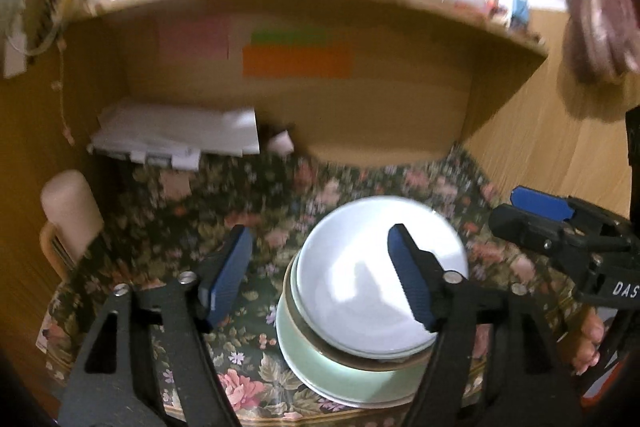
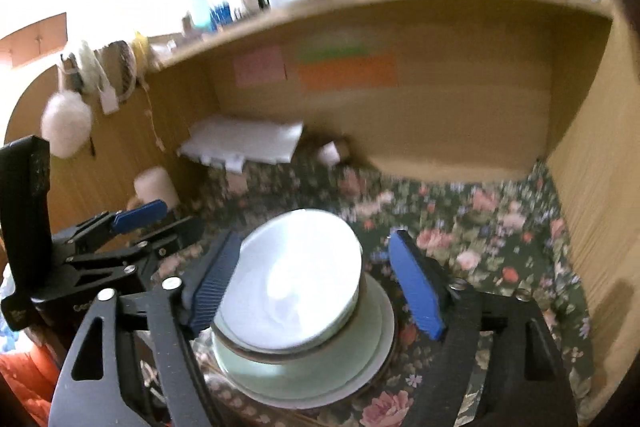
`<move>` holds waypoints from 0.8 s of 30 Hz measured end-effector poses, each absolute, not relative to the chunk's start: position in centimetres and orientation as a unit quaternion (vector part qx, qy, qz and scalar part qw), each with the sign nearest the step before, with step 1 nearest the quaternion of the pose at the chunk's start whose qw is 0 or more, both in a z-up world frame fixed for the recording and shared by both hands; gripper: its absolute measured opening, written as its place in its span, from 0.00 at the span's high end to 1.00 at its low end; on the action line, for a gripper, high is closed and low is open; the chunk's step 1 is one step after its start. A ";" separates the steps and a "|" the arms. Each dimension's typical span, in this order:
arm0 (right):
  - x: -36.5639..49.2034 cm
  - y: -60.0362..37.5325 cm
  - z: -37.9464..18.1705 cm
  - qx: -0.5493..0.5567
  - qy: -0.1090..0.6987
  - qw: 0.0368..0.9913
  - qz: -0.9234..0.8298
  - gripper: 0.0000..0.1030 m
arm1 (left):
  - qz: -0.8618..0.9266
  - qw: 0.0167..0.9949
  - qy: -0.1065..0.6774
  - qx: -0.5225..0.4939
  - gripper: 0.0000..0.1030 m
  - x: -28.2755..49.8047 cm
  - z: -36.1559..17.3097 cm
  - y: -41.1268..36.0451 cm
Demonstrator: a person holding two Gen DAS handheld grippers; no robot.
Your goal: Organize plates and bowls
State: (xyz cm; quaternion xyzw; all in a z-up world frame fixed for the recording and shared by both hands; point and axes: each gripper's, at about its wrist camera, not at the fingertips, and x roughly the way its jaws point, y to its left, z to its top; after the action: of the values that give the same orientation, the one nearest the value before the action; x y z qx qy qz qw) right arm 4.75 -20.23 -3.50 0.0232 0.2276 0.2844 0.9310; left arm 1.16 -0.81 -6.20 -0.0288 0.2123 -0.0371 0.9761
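**Stacked dishes between two open grippers**

Although motion blur smears the shelf clutter along the top of both views beyond reading, the centre is legible. Left gripper (image 1: 320,273): fingers spread wide, holding nothing, its right finger (image 1: 410,279) overlapping the white bowl (image 1: 360,291) in the picture. Right gripper (image 2: 316,281): fingers wide, empty, flanking that bowl. The bowl tops a stack on a green plate (image 2: 304,371), lower centre, on the floral-clothed bench (image 1: 168,203). Partial lettering "DAS" sits at the left view's right edge.

Black left gripper (image 1: 320,267) and right gripper (image 2: 316,275), ribbed blue pads, silver screws.
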 end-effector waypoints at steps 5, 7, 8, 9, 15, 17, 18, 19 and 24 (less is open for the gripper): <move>2.5 -20.3 -2.3 0.022 0.181 0.944 0.276 0.15 | -0.035 0.986 0.161 -0.038 0.16 -1.4 -5.0 -0.7; 1.6 -20.5 -2.0 0.022 0.167 0.947 0.273 0.13 | -0.031 0.989 0.143 -0.035 0.11 -2.5 -4.7 -0.7; 1.3 -20.5 -1.9 0.024 0.161 0.948 0.273 0.12 | -0.029 0.990 0.137 -0.033 0.09 -3.0 -4.5 -0.9; 1.0 -20.5 -1.8 0.024 0.157 0.949 0.274 0.09 | -0.027 0.991 0.131 -0.031 0.09 -3.4 -4.3 -0.9; -1.0 -20.5 -1.2 0.019 0.125 0.956 0.266 0.00 | -0.023 0.995 0.098 -0.028 0.02 -5.9 -3.6 -1.0; -1.4 -20.5 -1.1 0.019 0.120 0.955 0.270 0.00 | -0.023 0.995 0.090 -0.025 0.01 -6.4 -3.4 -1.1; -1.7 -20.5 -1.0 0.019 0.118 0.955 0.270 0.00 | -0.024 0.996 0.088 -0.023 0.01 -6.7 -3.4 -1.2; -1.9 -20.4 -0.9 0.018 0.117 0.955 0.271 0.00 | -0.025 0.996 0.086 -0.022 0.01 -6.8 -3.4 -1.3; -2.2 -20.3 -1.0 0.022 0.116 0.955 0.271 0.00 | -0.025 0.996 0.079 -0.022 0.00 -7.5 -3.5 -1.3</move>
State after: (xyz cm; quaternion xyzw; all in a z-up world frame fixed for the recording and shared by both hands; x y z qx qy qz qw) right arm -2.24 -20.25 -0.97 0.0218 0.1158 0.2713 0.9552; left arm -7.54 -1.33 -3.53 -0.0225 0.0790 -0.0250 0.9963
